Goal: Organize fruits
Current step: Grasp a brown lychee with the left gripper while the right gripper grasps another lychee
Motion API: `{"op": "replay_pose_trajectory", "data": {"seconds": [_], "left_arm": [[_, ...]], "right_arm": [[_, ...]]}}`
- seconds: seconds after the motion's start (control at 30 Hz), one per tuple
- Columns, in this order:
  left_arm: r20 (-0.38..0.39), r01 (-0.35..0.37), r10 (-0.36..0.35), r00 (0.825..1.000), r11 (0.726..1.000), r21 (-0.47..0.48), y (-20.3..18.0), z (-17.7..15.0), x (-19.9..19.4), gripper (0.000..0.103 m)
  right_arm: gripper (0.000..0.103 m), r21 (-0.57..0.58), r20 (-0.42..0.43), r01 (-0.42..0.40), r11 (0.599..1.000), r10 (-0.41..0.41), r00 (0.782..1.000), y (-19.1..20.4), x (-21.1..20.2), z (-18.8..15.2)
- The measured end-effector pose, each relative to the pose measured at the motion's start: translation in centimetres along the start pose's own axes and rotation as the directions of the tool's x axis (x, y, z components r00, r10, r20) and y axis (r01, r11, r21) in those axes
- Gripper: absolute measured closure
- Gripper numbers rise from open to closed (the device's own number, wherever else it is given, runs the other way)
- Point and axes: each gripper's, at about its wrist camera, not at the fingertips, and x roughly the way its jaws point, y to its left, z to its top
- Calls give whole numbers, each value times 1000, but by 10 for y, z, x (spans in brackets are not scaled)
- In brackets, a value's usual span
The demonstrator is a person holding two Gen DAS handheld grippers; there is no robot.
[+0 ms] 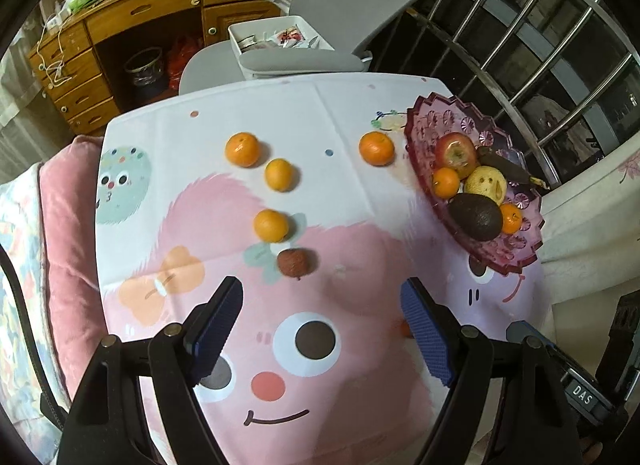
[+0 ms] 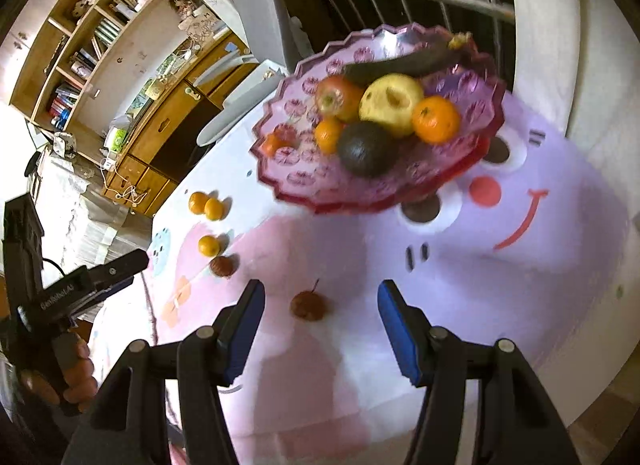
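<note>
**A:** From your left wrist, your left gripper (image 1: 322, 317) has its ribbed blue fingers released and empty, hovering over the cartoon-printed cloth on the surface (image 1: 360, 113). Four smooth, round oranges lie loose: one at the far left (image 1: 242, 149), one just beside it (image 1: 280, 174), one nearer you (image 1: 271, 225), one close to the bowl (image 1: 376, 148). A rough, brownish lychee (image 1: 293, 263) sits nearest your fingers.

**B:** And the bowl?

**A:** The scalloped pink glass bowl (image 1: 424, 121) at the right edge already holds an apple, a pear, an avocado and small oranges, so it's probably the collection spot.

**B:** The right wrist?

**A:** Your right gripper (image 2: 320, 325) is released too, nothing held. A small brown stemmed fruit (image 2: 307, 305) lies just ahead between the fingers, likely your next pick. The bowl (image 2: 296, 169) stands beyond.
</note>
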Motion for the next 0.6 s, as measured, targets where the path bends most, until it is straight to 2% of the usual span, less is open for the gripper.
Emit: {"op": "replay_pose_trajectory", "data": {"seconds": [0.1,0.33,0.5,0.6], "left_arm": [[-5,3,-3,1000,1000,-13,5,-3,3,23],[-30,15,-16,999,999,-44,15,-9,25,23],[-54,13,-18,998,996,-88,20,-9,51,26],[-69,15,-24,997,992,-124,23,-8,68,28]], "right_arm": [[44,19,-25,-11,1000,12,1000,10,4,-8],[44,27,-91,21,999,-18,996,23,23,-14],[44,80,-161,93,993,-79,984,22,46,-14],[44,108,-224,136,985,-110,968,20,63,-15]]}}
